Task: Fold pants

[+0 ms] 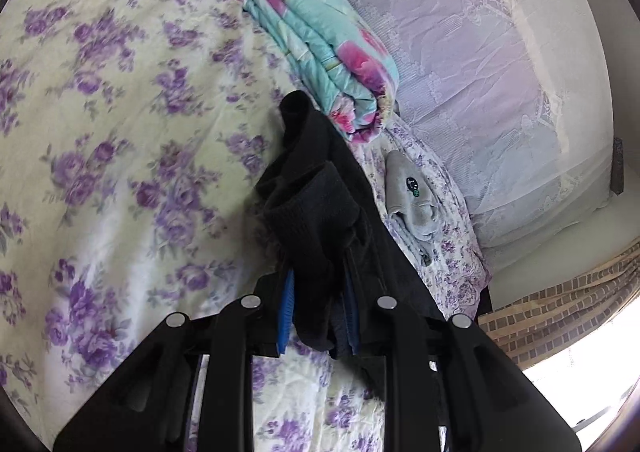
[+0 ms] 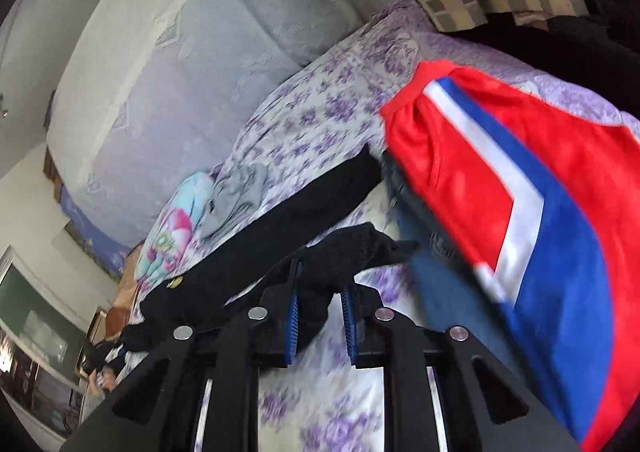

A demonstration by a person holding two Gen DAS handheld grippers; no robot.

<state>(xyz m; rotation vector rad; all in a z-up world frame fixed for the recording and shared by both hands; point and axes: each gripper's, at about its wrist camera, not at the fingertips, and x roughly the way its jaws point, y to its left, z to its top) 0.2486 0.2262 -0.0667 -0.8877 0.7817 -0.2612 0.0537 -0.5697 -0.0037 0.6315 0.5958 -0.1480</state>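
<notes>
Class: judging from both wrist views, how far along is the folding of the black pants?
Done: nothing looks folded. The black pants lie strung out and bunched across the floral bedsheet. In hand: the left tool is clamped on a bunch of the black cloth; the right tool has cloth between its pads. Left: flattening and every fold.

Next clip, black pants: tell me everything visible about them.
The black pants look like soft, matte knit fabric with a ribbed cuff, bunched and wrinkled rather than flat. In the left wrist view the left gripper is shut on a gathered bundle of them, the rest trailing up the floral bedsheet toward the folded quilt. In the right wrist view a cuffed end lies between the blue pads of the right gripper, one long leg stretching away across the bed; a small gold button shows near the waist.
</notes>
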